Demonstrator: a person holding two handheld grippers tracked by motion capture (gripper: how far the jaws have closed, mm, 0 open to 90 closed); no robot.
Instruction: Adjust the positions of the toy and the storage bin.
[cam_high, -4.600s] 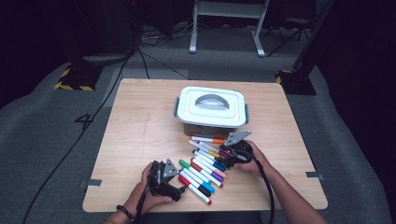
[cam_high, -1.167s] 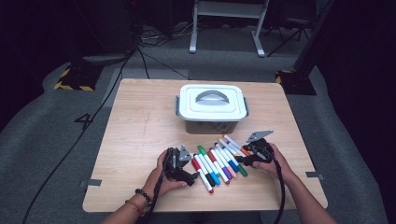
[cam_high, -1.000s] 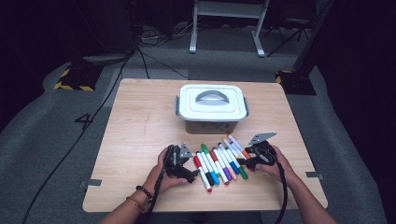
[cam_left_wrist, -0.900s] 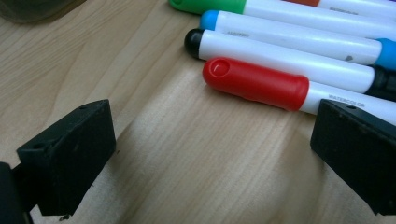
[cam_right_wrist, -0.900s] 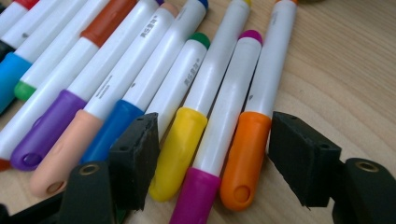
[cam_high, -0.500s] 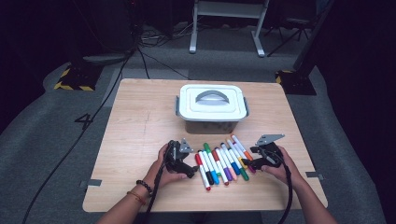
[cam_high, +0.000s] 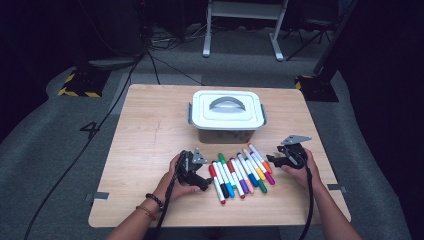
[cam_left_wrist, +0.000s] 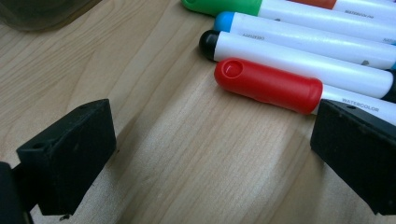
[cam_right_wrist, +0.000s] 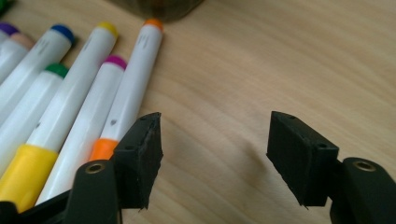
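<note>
Markers now squared into one row between both grippers; right gripper withdrawn rightward, jaws apart and just narrowing on nothing; left gripper agape beside the red marker.

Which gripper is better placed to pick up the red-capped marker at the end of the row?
Left. The left gripper sits right beside the red-capped marker, jaws open around bare wood. The right gripper flanks the far end, by the orange marker.

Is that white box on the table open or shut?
Shut: the lid sits flat on the box, handle down.
</note>
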